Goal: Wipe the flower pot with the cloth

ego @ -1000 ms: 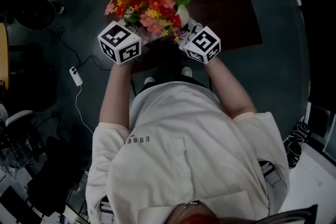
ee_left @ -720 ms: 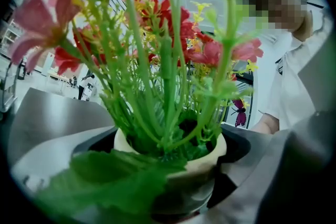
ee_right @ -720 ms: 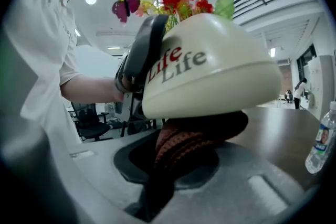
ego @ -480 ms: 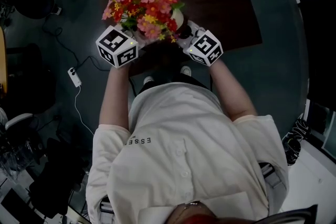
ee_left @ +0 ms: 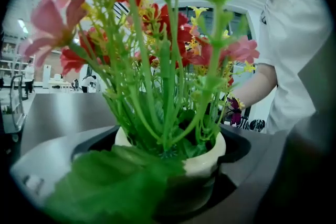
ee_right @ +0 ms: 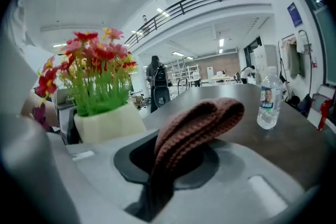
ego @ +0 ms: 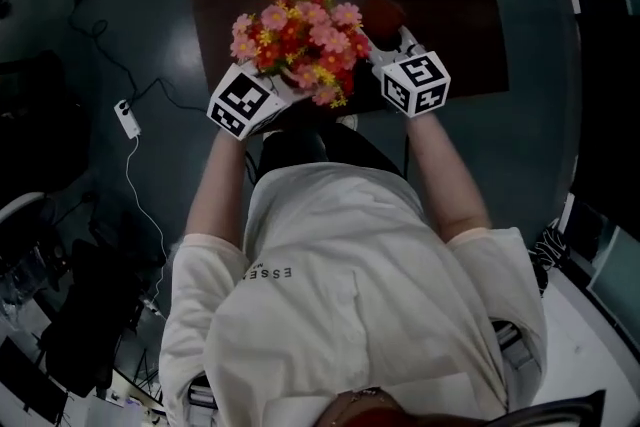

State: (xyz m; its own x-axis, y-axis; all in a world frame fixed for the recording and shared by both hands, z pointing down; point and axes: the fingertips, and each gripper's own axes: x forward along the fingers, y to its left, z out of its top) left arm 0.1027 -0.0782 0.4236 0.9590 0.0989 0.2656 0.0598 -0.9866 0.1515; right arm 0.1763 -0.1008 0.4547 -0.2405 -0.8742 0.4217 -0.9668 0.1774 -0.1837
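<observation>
Over the last second your right gripper (ego: 400, 53) has drawn off to the right of the flowers (ego: 300, 40), where earlier it sat tight against the bouquet's right side, and the cloth (ee_right: 199, 123) now shows in the head view as a brown lump just beyond that gripper's tip. I read this as the end of 1 wiping pass, so the cloth has to go back onto the pot wall before any more cleaning happens. Your left gripper (ego: 268, 93) stays tucked under the near left edge of the blooms, jaws closed round the flower pot (ee_left: 207, 157) and steadying it near the near edge of the dark table (ego: 450, 5). The head view hides the pot entirely under the flowers, whereas the left gripper view shows its cream rim and shaded wall seated between the 2 jaws, with a blurred green leaf close to the lens. The right gripper view adds what neither of those gives: its jaws are pinched nearly together on the folded knitted cloth, which arches up and over them, and the pot stands off to the left of it with a clear gap, not touching. A water bottle (ee_right: 269, 99) stands far right on the table, well clear of both grippers
</observation>
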